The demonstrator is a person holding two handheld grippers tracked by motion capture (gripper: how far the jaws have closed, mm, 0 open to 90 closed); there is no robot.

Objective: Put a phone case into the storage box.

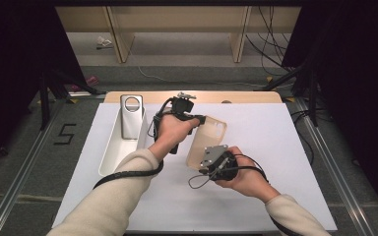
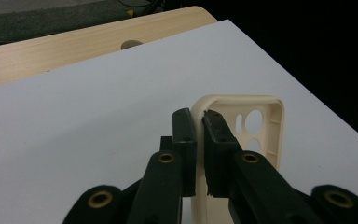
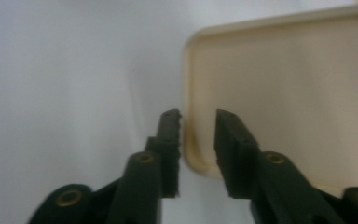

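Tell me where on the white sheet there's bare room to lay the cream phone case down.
The white sheet lies bare right of the cream phone case out to its right edge, and along the near edge between the forearms. It is crowded left of centre: the long white tray with the silver phone, the left gripper and the right gripper.

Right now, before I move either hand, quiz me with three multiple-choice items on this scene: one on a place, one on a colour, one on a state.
1. Where does the silver phone lie?
A. in the white tray
B. on the wooden table edge
C. on the floor

2. What colour is the phone case?
A. blue
B. cream
C. black

3. How does the left gripper stand?
A. wide open, away from the case
B. shut on nothing
C. shut on the case's side wall

Answers: 1 A, the phone rests in the tray's far end. 2 B, the case is cream in every view. 3 C, the left gripper view shows the wall pinched between its pads.
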